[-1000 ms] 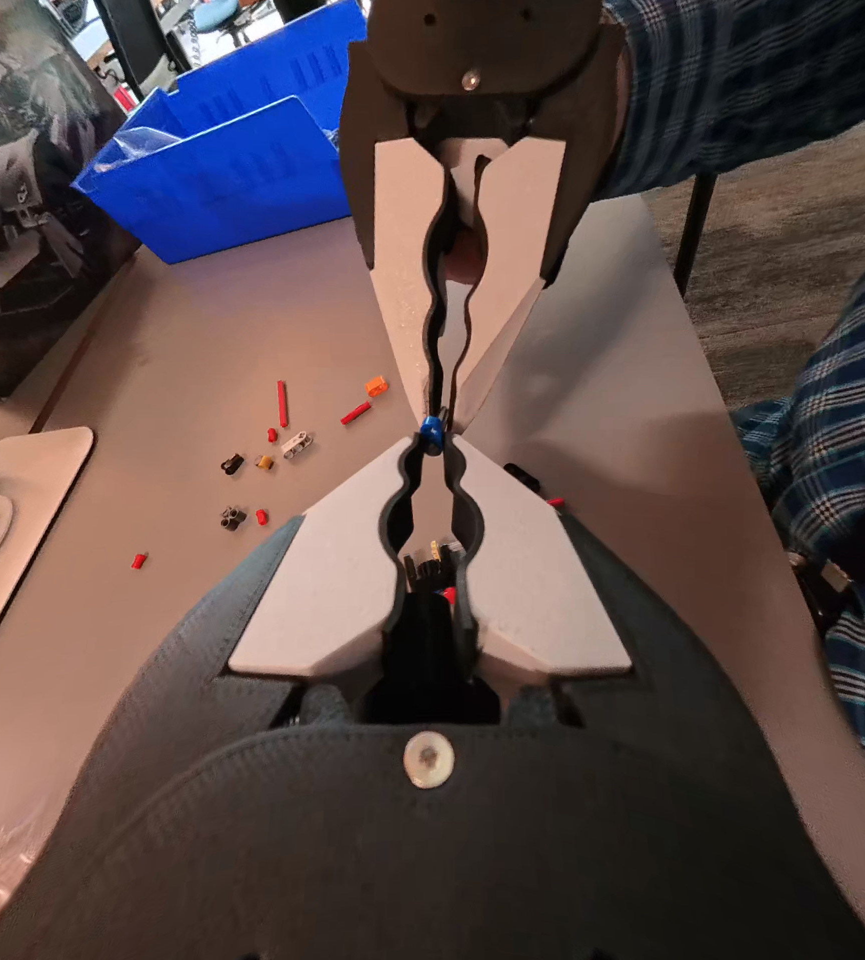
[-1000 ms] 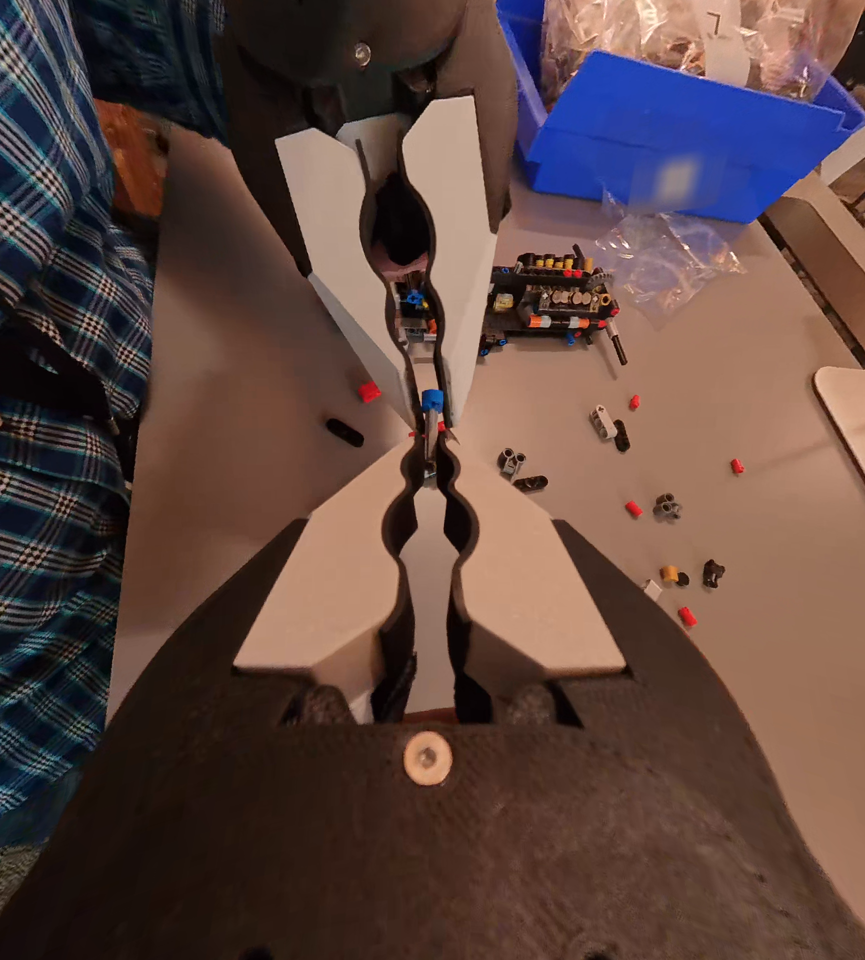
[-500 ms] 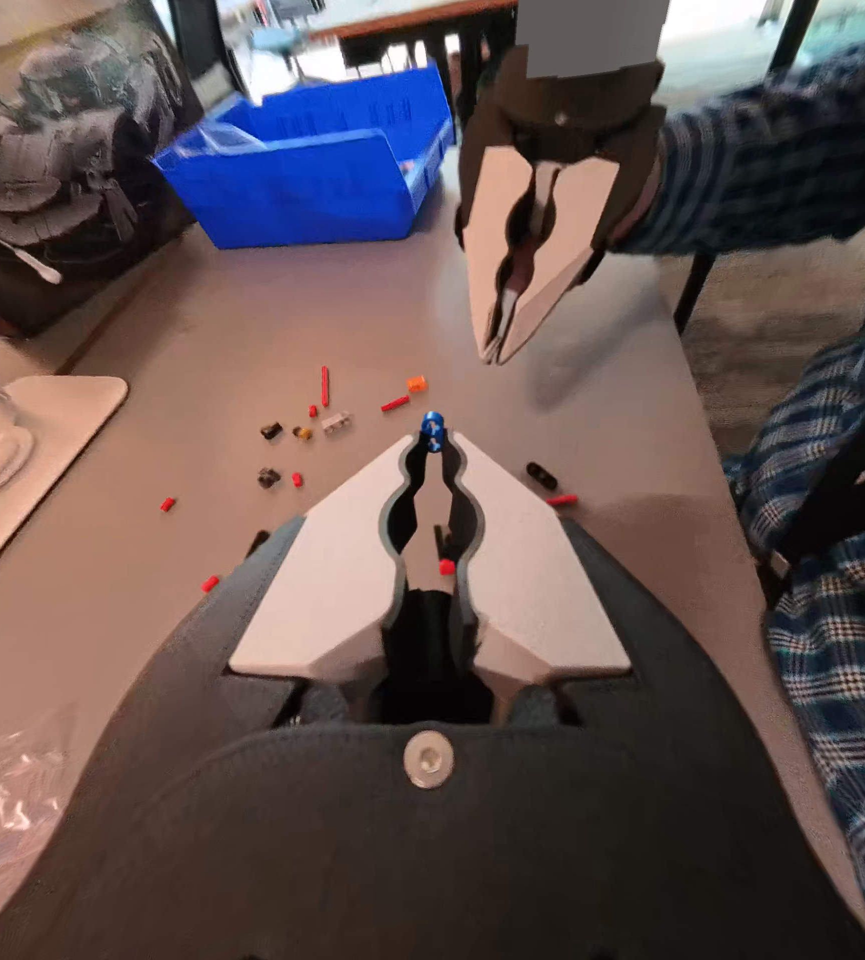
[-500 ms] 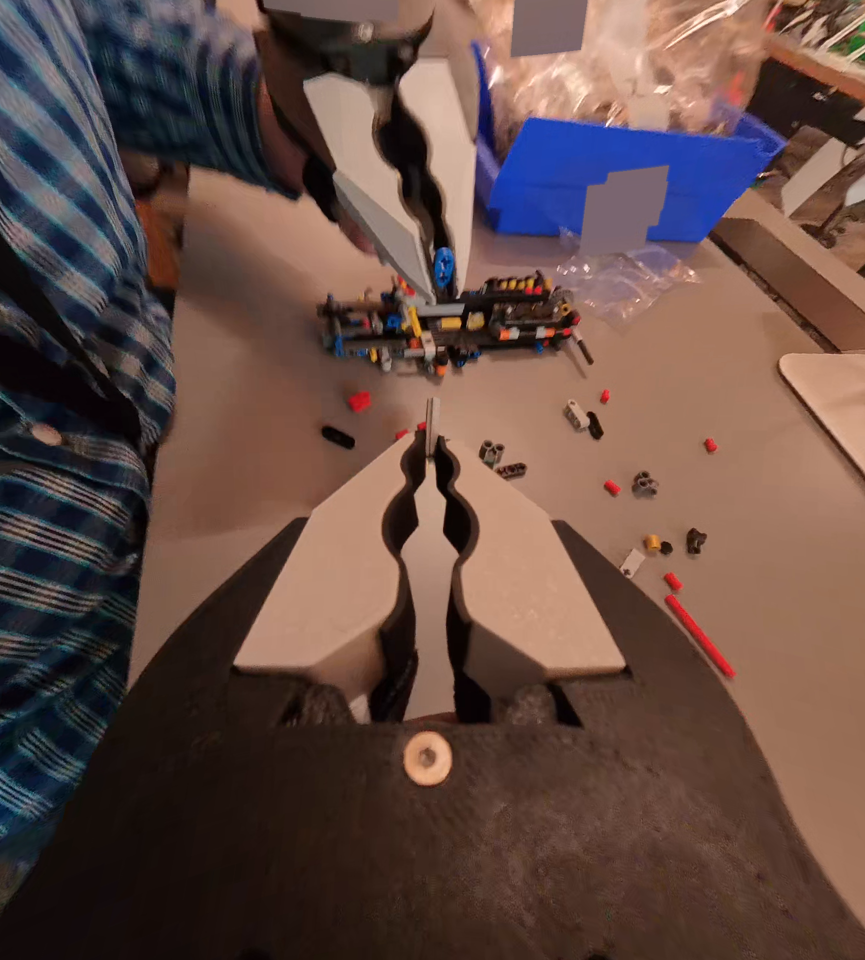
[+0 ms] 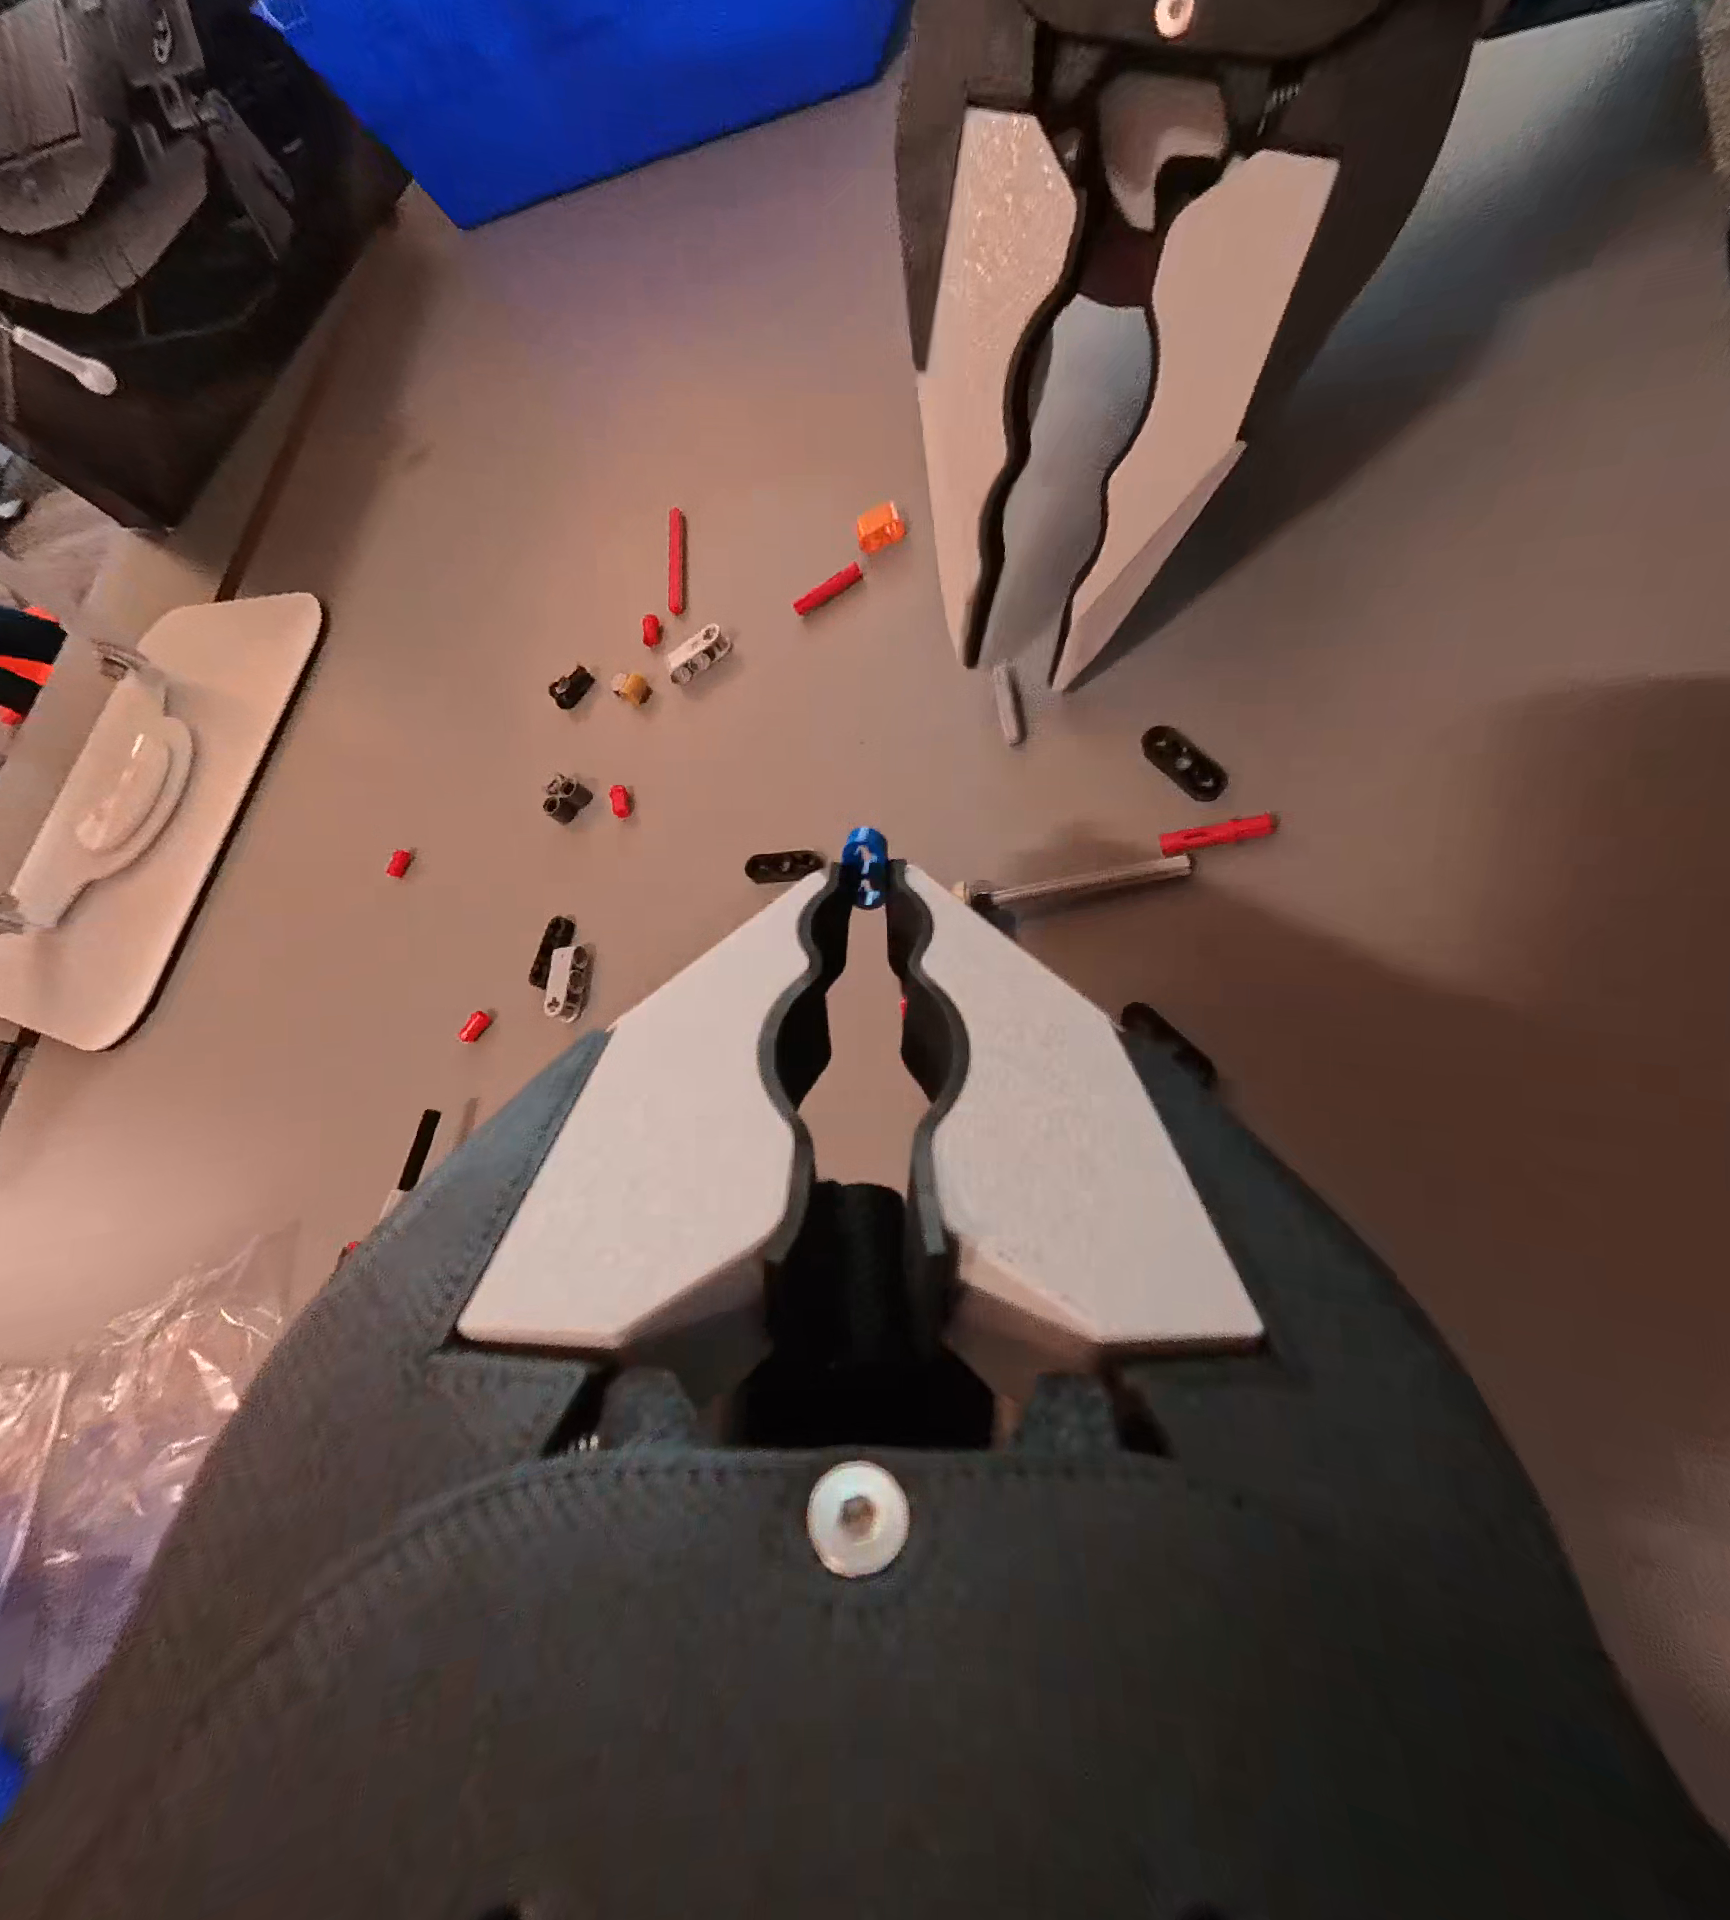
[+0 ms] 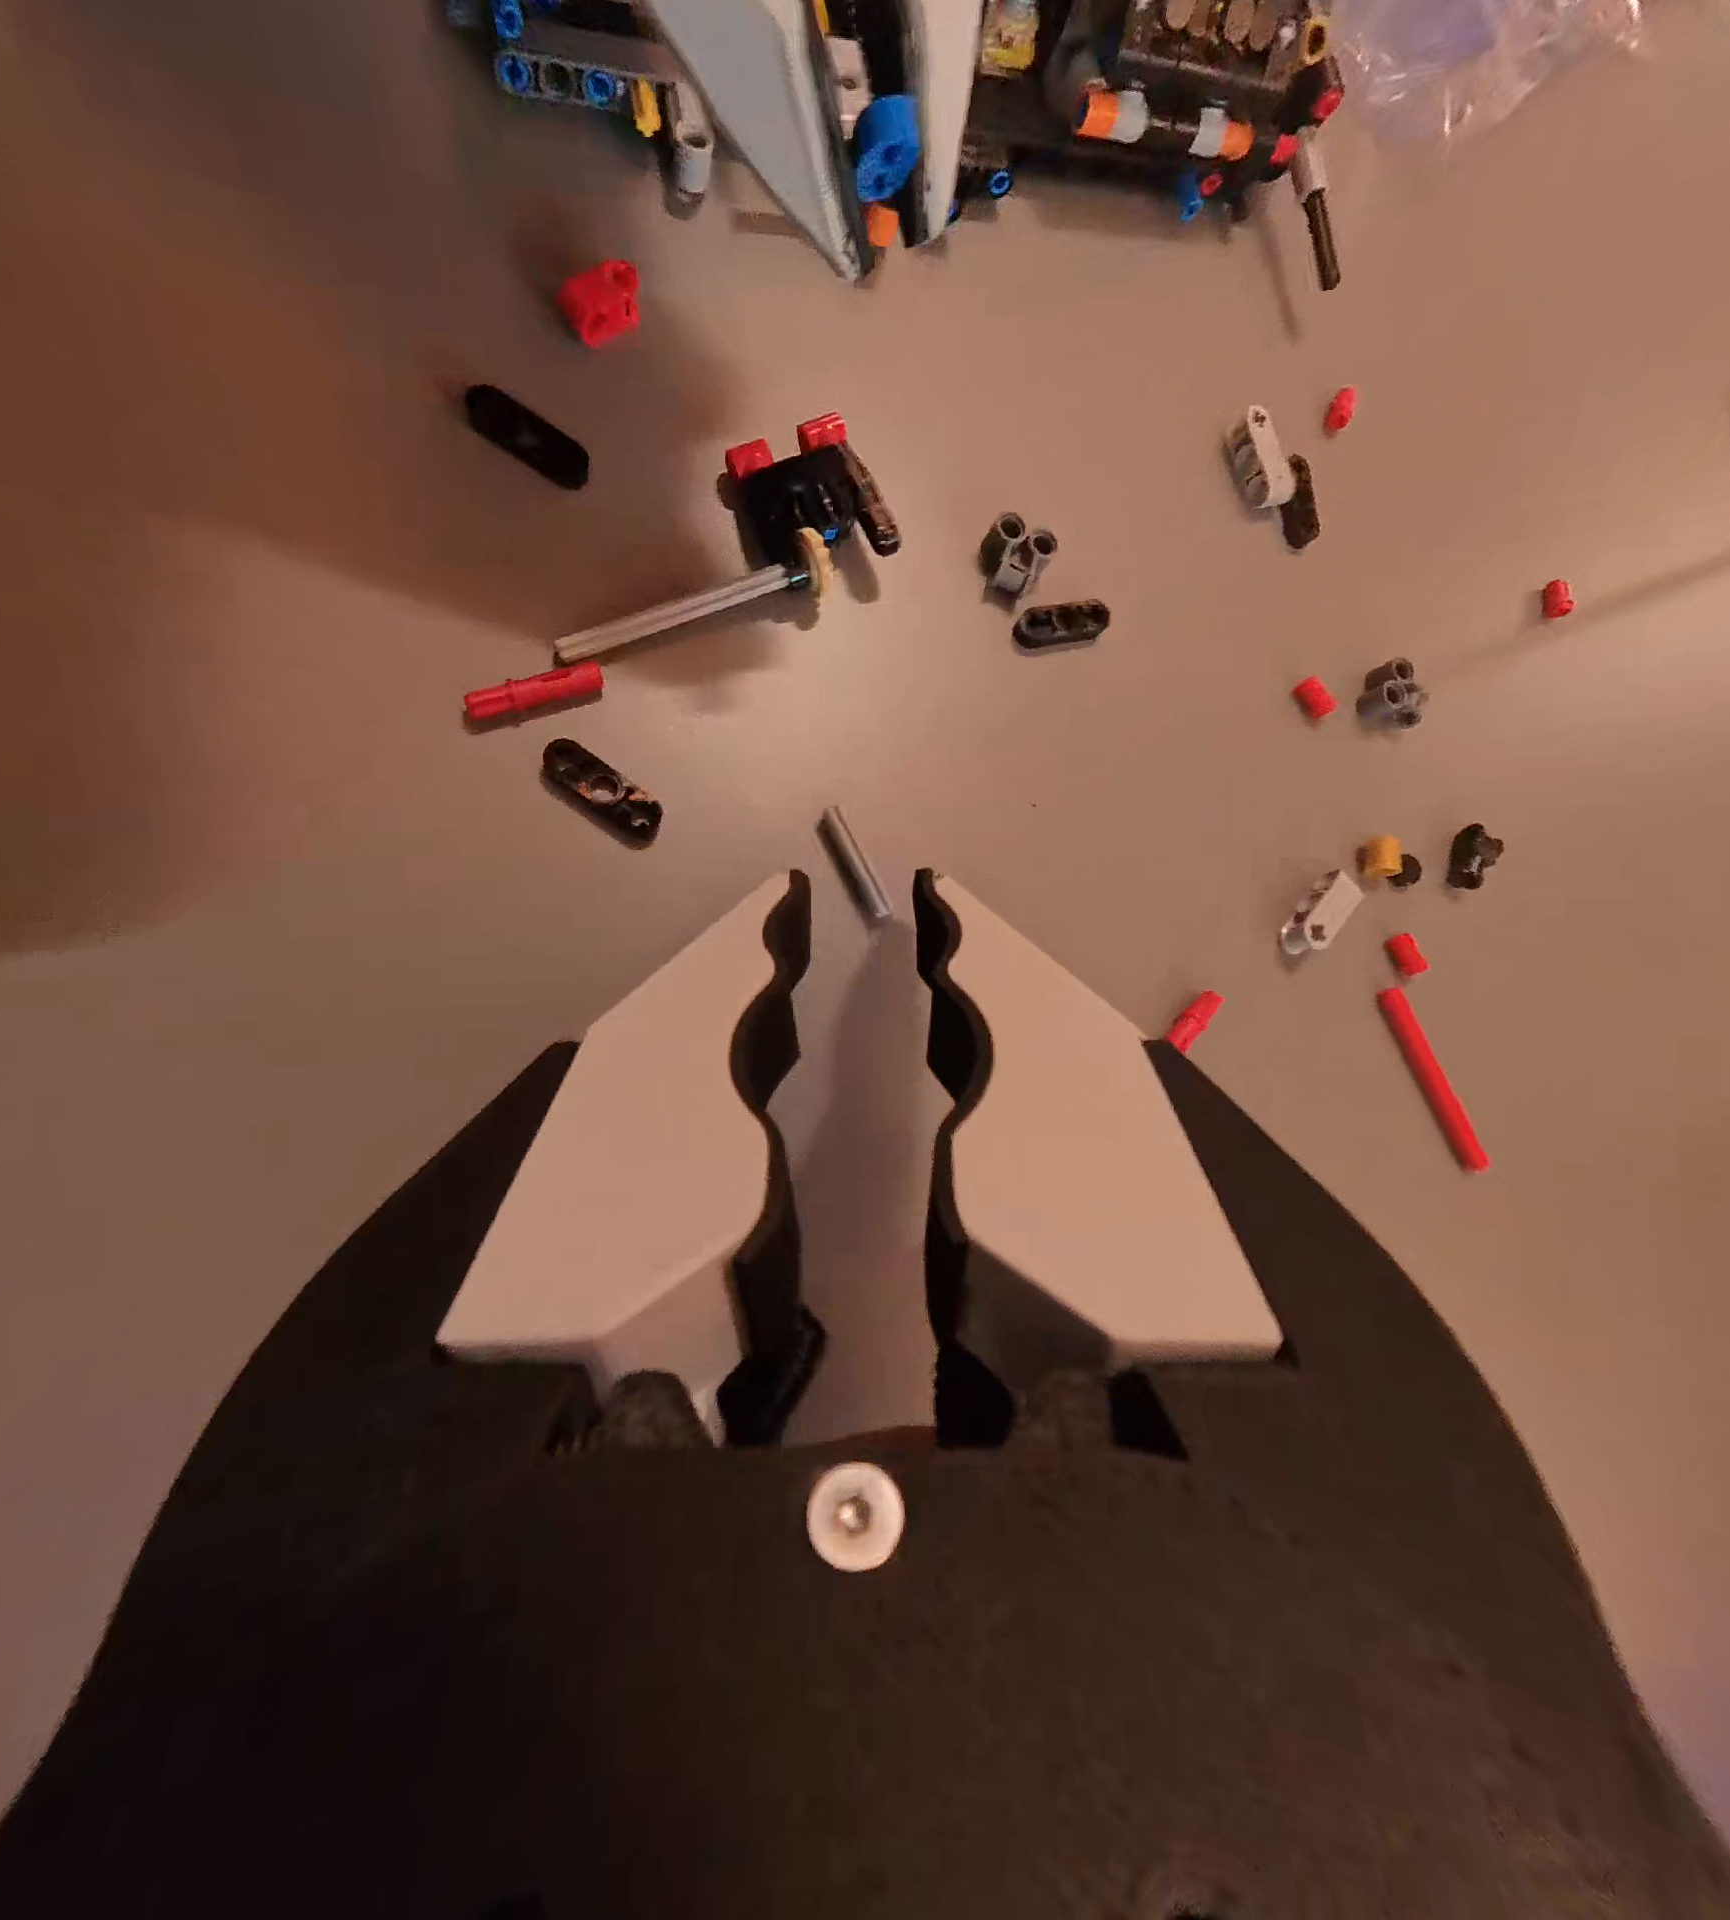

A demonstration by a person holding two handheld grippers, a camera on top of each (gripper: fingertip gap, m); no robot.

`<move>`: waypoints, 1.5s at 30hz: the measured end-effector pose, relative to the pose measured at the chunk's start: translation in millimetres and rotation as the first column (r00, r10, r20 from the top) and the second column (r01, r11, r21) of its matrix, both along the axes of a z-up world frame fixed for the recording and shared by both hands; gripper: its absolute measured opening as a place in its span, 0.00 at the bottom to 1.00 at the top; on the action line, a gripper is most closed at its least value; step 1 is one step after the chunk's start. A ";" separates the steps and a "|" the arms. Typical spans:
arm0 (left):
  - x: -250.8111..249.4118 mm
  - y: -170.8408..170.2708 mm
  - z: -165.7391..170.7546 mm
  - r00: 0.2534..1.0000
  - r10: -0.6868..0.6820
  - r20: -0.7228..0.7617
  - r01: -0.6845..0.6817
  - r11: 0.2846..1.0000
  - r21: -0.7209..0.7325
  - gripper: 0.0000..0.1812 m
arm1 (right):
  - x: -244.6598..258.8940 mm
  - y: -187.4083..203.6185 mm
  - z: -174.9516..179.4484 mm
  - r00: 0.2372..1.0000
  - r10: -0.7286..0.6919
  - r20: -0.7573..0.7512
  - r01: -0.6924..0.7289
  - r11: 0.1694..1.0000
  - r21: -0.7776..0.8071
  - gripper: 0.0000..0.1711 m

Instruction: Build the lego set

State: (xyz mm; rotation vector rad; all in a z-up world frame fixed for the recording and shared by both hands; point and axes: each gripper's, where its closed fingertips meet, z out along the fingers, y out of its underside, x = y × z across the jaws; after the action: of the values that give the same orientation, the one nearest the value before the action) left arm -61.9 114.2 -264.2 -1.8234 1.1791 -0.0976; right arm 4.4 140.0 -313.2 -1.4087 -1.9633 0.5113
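Observation:
My left gripper [image 5: 863, 885] is shut on a small blue round piece [image 5: 862, 860] at its tips, held above the table. My right gripper [image 6: 862, 883] is open and low over the table, with a short grey axle [image 6: 853, 862] lying loose between its tips. In the left wrist view the right gripper [image 5: 1017, 670] stands open just above that axle [image 5: 1008, 707]. The right wrist view shows the left gripper [image 6: 892, 244] with the blue piece [image 6: 887, 145] in front of the long black lego build [image 6: 1162, 94]. A small black sub-assembly [image 6: 804, 499] with a long grey axle lies between them.
Loose pieces are scattered on the grey table: a long red axle [image 6: 1432, 1081], black liftarms [image 6: 601, 790], red pins, grey connectors [image 6: 1015, 551]. A blue bin [image 5: 580, 94] and a dark box [image 5: 113, 208] stand at the back. A white board [image 5: 144, 810] and a plastic bag [image 5: 92, 1382] lie at the left. Tip to tip, the grippers are about 9 cm apart.
The two grippers have drawn apart. My right gripper has dropped to the table and opened, letting go of the grey axle. My left gripper still holds the blue piece.

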 end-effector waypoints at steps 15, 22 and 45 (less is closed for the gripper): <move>8.4 12.9 -10.3 0.945 0.068 -0.321 -0.005 0.981 0.193 0.03 | -57.8 -23.0 51.0 0.960 -0.197 -0.196 0.082 0.875 -0.478 0.03; 7.0 15.6 -12.4 0.901 0.088 -0.425 0.034 0.962 0.272 0.03 | -58.1 -23.3 46.0 0.953 -0.268 -0.141 0.118 0.758 -0.641 0.02; 0.9 -5.0 -31.9 0.985 0.103 -0.139 -0.124 0.980 -0.153 0.20 | -42.8 -8.2 28.0 0.989 0.063 -0.135 -0.110 0.917 -0.382 0.00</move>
State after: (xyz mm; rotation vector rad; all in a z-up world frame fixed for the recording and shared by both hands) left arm -61.0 109.1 -296.1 -2.0627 1.1823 -0.0086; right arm -38.4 131.9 -285.2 -1.4869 -1.9003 1.0522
